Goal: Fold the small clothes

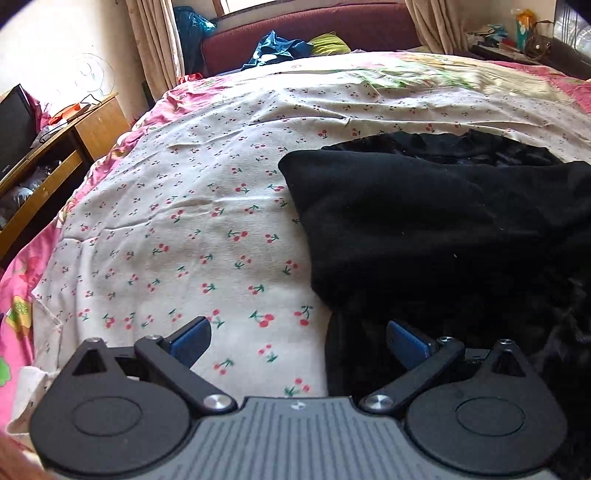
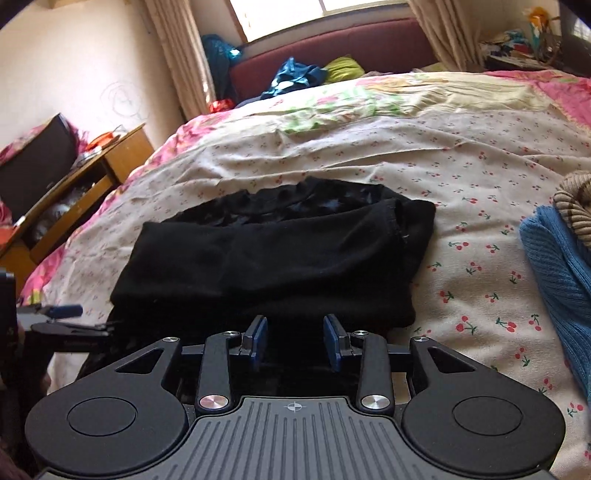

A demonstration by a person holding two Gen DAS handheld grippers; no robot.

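A sunlit bedroom is shown, its bed spread with a creased cherry-print sheet (image 2: pixel 480 177). A soft black garment (image 2: pixel 273 258), folded into a rough rectangle, lies on it. The left gripper (image 1: pixel 297 341) is held wide apart, the right gripper (image 2: pixel 294 341) partly apart; nothing is gripped.

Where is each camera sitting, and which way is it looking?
Left wrist view: sits on the left gripper, looking down across the cherry-print bed sheet toward the dark red headboard; its open blue-padded fingers show, nothing between them.
Right wrist view: sits on the right gripper, facing the same way over the folded black garment; its fingers show, apart and gripping nothing, and the left gripper peeks in at the left edge.
Shared: black garment, sheet, headboard, wooden side table.
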